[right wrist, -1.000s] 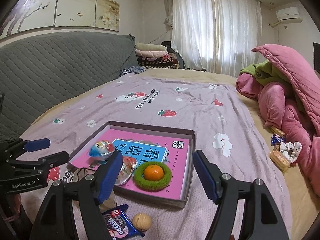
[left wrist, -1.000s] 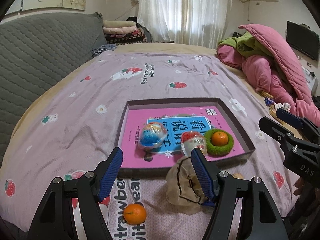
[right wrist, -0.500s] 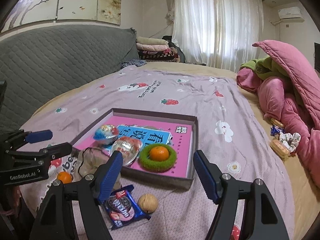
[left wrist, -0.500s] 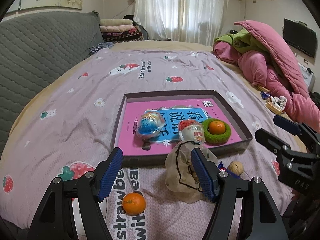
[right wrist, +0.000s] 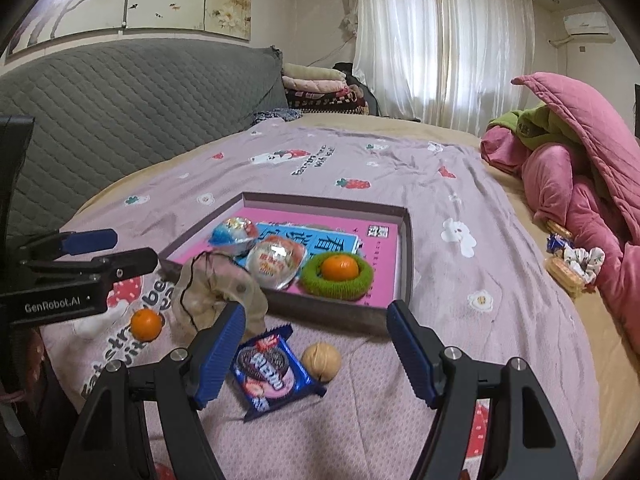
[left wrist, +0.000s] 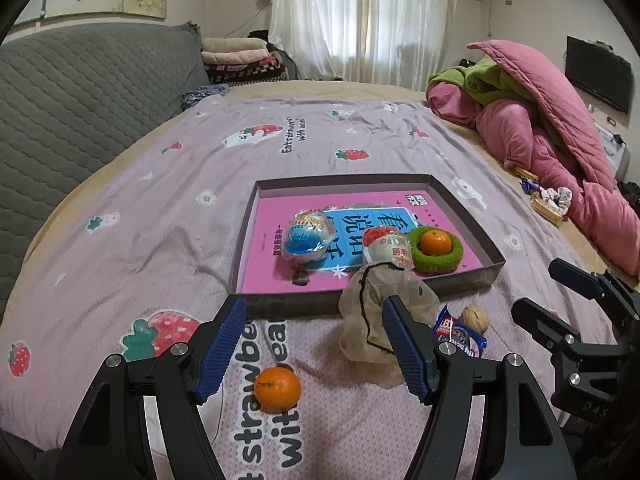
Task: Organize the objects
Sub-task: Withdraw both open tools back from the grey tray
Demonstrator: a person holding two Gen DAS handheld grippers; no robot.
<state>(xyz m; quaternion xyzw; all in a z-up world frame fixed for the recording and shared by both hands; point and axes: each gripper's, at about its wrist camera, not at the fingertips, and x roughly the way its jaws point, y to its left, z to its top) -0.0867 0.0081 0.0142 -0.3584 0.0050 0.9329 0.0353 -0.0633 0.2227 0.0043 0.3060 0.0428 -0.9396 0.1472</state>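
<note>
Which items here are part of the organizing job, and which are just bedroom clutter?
Job items: box tray, loose orange, mesh pouch, cookie packet, walnut; left gripper and right gripper, both open.

Lying about: pink quilt, folded blankets, snacks and scrunchie at the bed's edge.

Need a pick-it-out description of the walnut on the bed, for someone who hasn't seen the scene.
Start at the shallow dark box on the lilac strawberry bedspread. On the bedspread just outside its near wall lie a mesh pouch, a blue cookie packet and, right of the packet, the walnut. It is the only tan, wrinkled ball; the loose mandarin is orange and smooth.
</note>
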